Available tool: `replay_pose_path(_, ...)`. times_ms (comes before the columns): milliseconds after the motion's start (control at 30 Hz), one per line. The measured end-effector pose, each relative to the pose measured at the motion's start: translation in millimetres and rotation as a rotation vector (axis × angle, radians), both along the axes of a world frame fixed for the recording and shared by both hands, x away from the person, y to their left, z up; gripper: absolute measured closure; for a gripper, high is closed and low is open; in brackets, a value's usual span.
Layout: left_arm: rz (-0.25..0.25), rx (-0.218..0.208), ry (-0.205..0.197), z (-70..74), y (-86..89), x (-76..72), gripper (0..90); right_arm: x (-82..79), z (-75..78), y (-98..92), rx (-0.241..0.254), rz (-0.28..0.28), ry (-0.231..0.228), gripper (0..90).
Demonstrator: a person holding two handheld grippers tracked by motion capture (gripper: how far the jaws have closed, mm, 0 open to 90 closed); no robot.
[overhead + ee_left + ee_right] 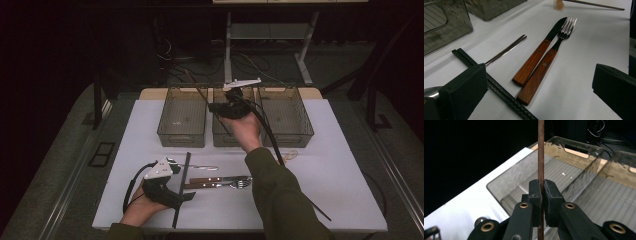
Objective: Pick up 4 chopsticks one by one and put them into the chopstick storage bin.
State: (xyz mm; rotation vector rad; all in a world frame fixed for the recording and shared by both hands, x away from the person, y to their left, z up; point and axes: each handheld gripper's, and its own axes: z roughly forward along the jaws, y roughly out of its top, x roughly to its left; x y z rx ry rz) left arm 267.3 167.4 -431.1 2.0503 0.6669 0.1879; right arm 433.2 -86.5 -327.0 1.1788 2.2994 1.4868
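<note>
My right gripper point(226, 107) point(541, 186) hangs above the middle clear bin point(222, 141), shut on a thin brown chopstick point(197, 89) point(540, 150) that runs up past its jaws. My left gripper point(182, 181) point(539, 82) rests at the table's front left, its jaws wide apart and holding nothing. Between and ahead of those jaws lie a pair of black chopsticks point(181, 192) point(499, 90), a wooden-handled knife point(205, 180) point(534, 62) and a fork point(222, 185) point(544, 70) side by side, and a metal spoon point(200, 167) point(506, 50).
Three clear bins stand in a row at the back of the white table point(340, 165): left point(181, 142), middle, right point(290, 136). A thin dark stick point(320, 212) lies at the front right, partly under the person's sleeve point(280, 200). Dark floor and desk legs lie beyond.
</note>
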Motion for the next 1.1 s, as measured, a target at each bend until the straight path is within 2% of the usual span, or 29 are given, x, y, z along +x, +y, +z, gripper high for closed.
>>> replay_pose_path(100, -0.001, -0.009, 0.000, 0.3, -0.1, -0.2, 0.0, 3.5, -0.2, 7.0, 0.002, 0.000, -0.003, 85.1)
replay_pose_path(200, -0.002, -0.006, 0.001, 0.5, 0.2, -0.1, 0.0, 12.1, -1.8, 23.7, -0.004, 0.001, -0.008, 85.1)
replay_pose_path(300, -0.005, -0.012, 0.000, 0.3, 0.4, -0.2, 0.0, 15.8, -3.9, 29.5, 0.003, -0.003, -0.008, 85.1)
replay_pose_path(600, -0.009, -0.008, -0.003, 1.1, 1.7, -0.5, 0.0, 34.2, -17.2, 57.0, 0.007, -0.032, 0.001, 85.1)
replay_pose_path(933, -0.013, -0.006, -0.005, 1.4, 2.8, -0.6, 0.0, 45.3, -32.2, 77.7, -0.011, -0.045, 0.025, 85.1)
replay_pose_path(1100, -0.011, -0.011, -0.001, 1.5, 3.3, -0.5, 0.0, 51.1, -45.3, 86.6, -0.023, -0.054, 0.055, 85.1)
